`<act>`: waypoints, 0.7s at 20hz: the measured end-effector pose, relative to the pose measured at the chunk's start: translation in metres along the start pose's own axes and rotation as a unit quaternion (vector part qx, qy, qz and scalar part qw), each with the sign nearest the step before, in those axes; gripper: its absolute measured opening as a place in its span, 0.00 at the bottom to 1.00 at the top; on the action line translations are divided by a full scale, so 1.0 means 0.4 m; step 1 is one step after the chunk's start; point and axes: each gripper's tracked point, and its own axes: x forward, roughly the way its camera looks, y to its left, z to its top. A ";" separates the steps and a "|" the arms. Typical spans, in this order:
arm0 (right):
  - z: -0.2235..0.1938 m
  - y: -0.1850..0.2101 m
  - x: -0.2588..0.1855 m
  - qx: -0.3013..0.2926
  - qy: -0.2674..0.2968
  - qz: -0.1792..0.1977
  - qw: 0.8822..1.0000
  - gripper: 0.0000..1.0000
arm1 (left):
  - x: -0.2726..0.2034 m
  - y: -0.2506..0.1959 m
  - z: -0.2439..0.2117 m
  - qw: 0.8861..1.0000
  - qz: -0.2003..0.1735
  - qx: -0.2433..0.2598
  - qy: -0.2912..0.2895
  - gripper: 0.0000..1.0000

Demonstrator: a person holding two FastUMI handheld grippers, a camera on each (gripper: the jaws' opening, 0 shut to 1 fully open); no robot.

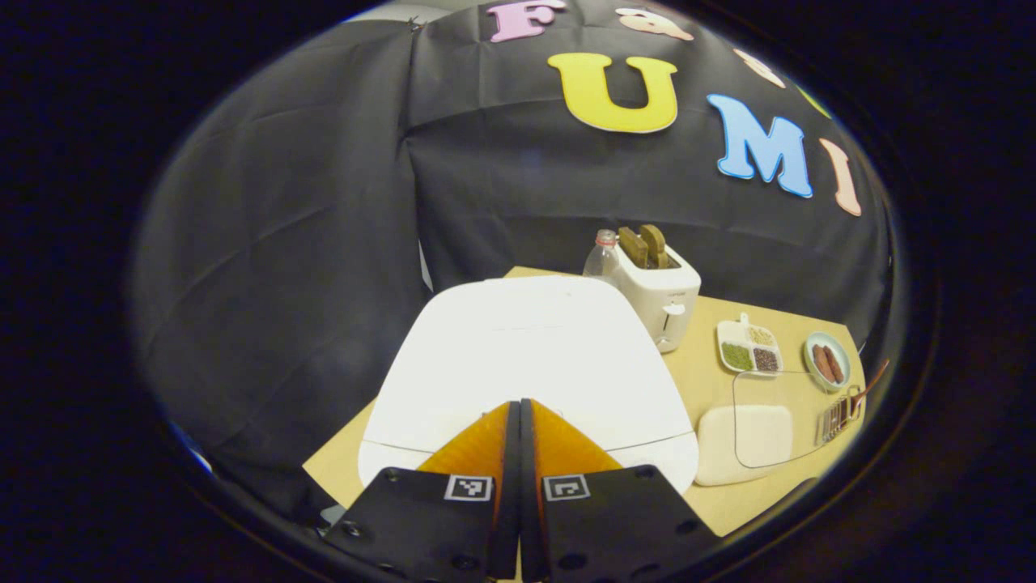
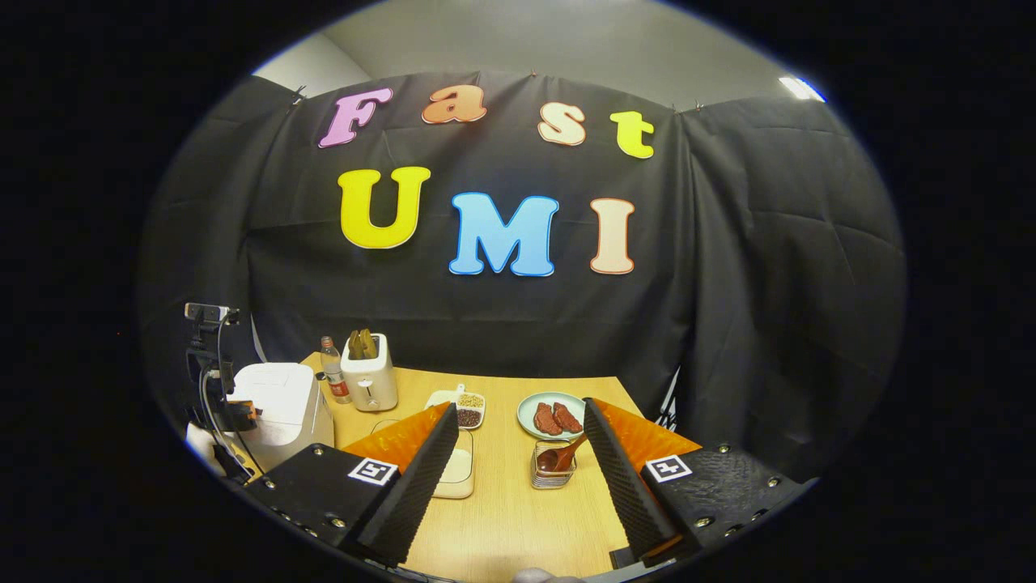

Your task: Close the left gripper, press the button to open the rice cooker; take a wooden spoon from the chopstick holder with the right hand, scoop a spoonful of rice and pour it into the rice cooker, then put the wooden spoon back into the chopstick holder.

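Fingers, left: the left gripper (image 1: 519, 405) has its two fingers pressed flat together with nothing between them, making one blunt tip, which suits pushing a button rather than grabbing.
Fingers, right: the right gripper (image 2: 515, 425) is spread wide and holds nothing, hanging back over the table (image 2: 502, 518).
Rice cooker: the white rice cooker (image 1: 526, 364) sits right under the left tip with its lid down; I cannot make out the button or whether the tip is touching yet. In the right gripper view it stands at the table's far left edge.
Wooden spoon: the wooden spoon (image 2: 560, 458) stands bowl-down in the clear chopstick holder (image 2: 553, 476), handle leaning up and right, directly between the right gripper's open fingers, so a straight reach should meet it.
Rice: a shallow cream container (image 2: 456, 471) beside the holder likely holds the rice; I cannot tell for sure.
Others: toaster (image 2: 369, 374) with bread, bottle (image 2: 331, 371), divided grain dish (image 2: 463, 410) and plate of sausages (image 2: 554, 416) along the back, well away from the work.
Stage: my guess is the opening press is in hand; scooping is not yet begun.
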 end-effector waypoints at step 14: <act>-0.025 -0.002 0.016 0.027 -0.005 0.009 1.000 0.96 | -0.103 0.030 0.255 0.982 0.004 0.003 -0.190 0.08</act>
